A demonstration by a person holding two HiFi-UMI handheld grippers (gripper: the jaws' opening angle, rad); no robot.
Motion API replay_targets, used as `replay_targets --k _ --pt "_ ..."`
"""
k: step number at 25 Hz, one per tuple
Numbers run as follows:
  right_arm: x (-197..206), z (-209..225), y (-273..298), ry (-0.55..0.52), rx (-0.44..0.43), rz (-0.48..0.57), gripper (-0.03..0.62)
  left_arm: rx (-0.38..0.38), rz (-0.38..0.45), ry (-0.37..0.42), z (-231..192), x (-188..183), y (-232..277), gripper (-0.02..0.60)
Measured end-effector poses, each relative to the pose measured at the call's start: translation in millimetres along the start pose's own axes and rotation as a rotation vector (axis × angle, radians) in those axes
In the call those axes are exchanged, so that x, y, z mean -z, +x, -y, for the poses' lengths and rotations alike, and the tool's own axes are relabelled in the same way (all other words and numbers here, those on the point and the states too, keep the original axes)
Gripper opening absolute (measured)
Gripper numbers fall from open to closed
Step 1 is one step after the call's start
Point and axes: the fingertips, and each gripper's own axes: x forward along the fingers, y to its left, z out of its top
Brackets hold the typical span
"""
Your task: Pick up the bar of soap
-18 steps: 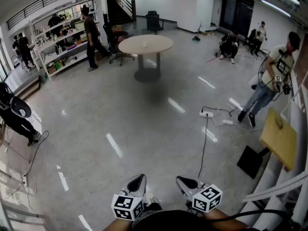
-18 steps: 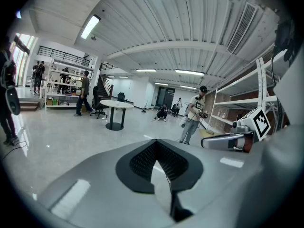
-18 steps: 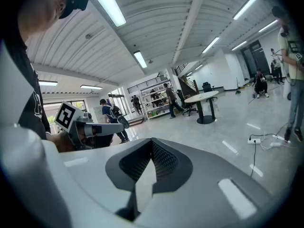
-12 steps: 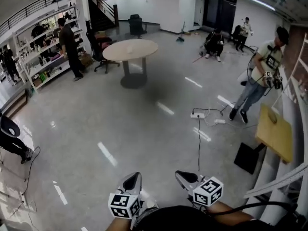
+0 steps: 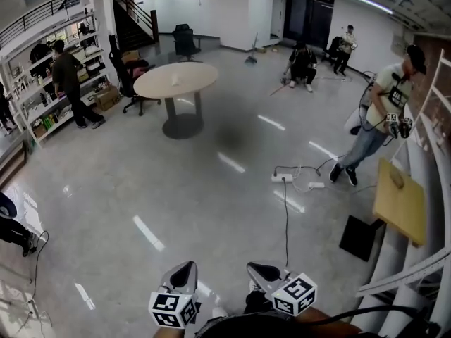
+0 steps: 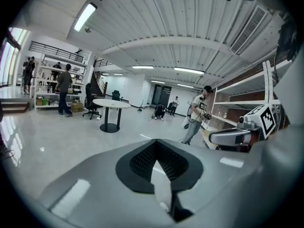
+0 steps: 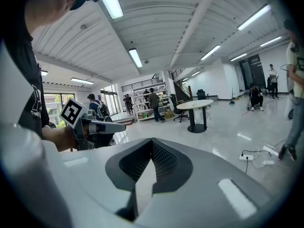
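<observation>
No bar of soap shows in any view. My left gripper [image 5: 182,276] is held low against my body at the bottom of the head view, pointing out over the bare floor. Its jaws are shut with nothing between them [image 6: 159,164]. My right gripper [image 5: 259,269] sits beside it at the same height, also shut and empty [image 7: 151,161]. Each gripper appears in the other's view: the right gripper [image 6: 235,137] with its marker cube, and the left gripper [image 7: 102,126] held in a hand.
A round table [image 5: 176,81] stands ahead on the grey floor, with an office chair [image 5: 130,76] and shelves [image 5: 42,62] to the left. A power strip with cables [image 5: 283,177], a black mat [image 5: 361,237] and a wooden board [image 5: 399,201] lie to the right. Several people stand or sit around the room.
The head view has moved forward and turned right, so the table and shelves slid left. Both grippers stay low, shut and empty.
</observation>
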Motion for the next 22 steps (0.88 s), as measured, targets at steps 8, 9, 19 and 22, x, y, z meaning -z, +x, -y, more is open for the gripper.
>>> replay_targets --k 8,9,19,22 --pt "-32 73 72 0.014 -0.104 0.0 0.006 -0.101 -0.024 -0.017 -35 -21 70 0.008" --pt "-37 84 82 0.016 -0.124 0.0 0.006 -0.118 -0.034 -0.025 -39 -23 82 0.008" --pt "-90 232 133 0.026 -0.208 0.003 0.006 -0.151 -0.021 -0.052 -34 -88 241 0.008" --pt "-105 273 144 0.018 -0.21 0.005 0.006 -0.158 -0.013 -0.043 -28 -109 282 0.008"
